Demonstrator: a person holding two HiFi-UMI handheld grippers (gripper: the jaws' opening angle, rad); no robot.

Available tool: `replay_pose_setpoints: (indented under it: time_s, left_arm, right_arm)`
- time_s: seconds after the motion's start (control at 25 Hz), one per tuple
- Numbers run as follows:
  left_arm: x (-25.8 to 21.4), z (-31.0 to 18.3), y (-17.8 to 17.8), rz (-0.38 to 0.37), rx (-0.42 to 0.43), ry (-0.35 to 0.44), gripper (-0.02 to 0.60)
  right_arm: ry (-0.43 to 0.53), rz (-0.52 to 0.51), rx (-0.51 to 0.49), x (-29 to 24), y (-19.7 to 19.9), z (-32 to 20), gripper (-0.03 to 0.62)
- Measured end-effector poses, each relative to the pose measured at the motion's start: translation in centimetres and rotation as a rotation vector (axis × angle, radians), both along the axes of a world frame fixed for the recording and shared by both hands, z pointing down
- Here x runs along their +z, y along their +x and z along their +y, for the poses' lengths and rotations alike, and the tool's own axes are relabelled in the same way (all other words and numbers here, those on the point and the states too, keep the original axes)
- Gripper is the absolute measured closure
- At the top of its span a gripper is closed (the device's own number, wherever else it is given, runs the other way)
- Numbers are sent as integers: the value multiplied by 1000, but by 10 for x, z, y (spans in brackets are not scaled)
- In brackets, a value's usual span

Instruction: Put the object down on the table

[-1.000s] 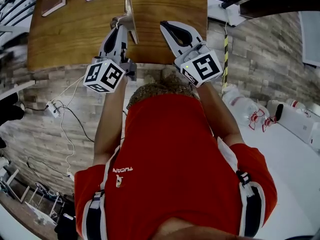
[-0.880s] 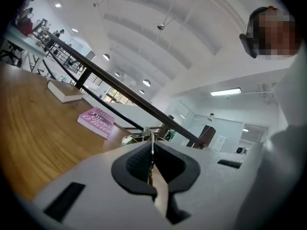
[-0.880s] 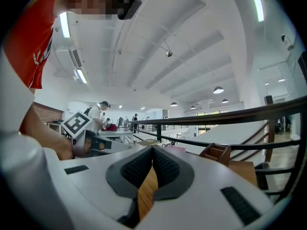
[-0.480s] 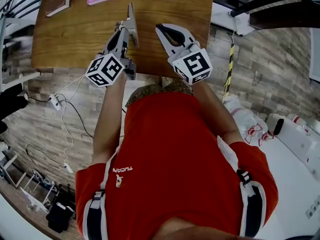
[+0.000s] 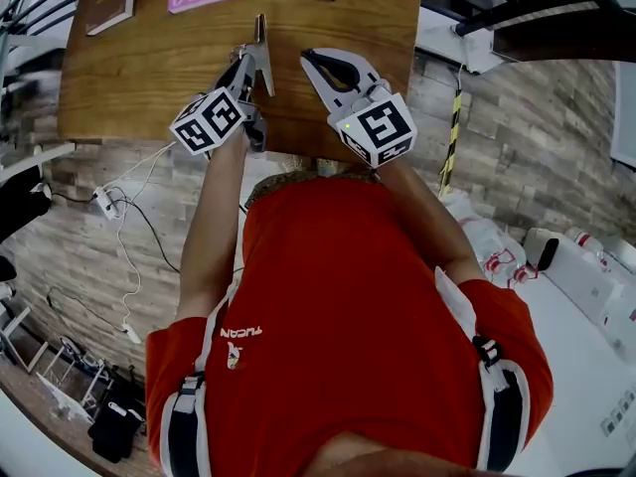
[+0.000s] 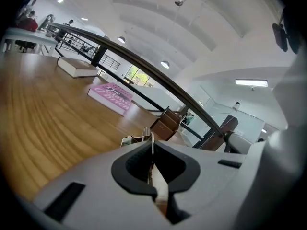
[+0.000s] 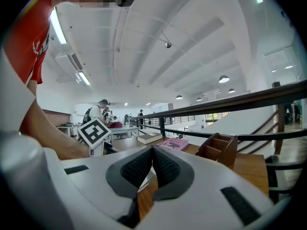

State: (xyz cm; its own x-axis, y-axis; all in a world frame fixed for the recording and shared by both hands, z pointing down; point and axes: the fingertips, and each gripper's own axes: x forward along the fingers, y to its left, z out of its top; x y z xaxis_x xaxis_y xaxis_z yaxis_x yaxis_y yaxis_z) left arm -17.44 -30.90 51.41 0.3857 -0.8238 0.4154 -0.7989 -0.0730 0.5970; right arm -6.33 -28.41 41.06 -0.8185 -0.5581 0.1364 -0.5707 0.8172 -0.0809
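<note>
The wooden table [image 5: 139, 78] fills the head view's 12 o'clock; over its near edge the right gripper [image 5: 310, 60] holds its jaws together, empty; at its 9 o'clock the left gripper [image 5: 250, 63] clamps a thin flat plate [image 5: 260, 38], upright over the tabletop.
</note>
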Motion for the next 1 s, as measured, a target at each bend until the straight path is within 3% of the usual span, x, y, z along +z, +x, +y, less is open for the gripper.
replay_pose_setpoints:
  time_s: [0.68, 1.0]
  left_arm:
    - [26, -19, -8, 48, -6, -98, 566]
    - [36, -15, -15, 2, 11, -126, 549]
  right_arm:
    - [-31, -21, 51, 8, 0, -16, 569]
    - [-35, -25, 57, 10, -5, -14, 569]
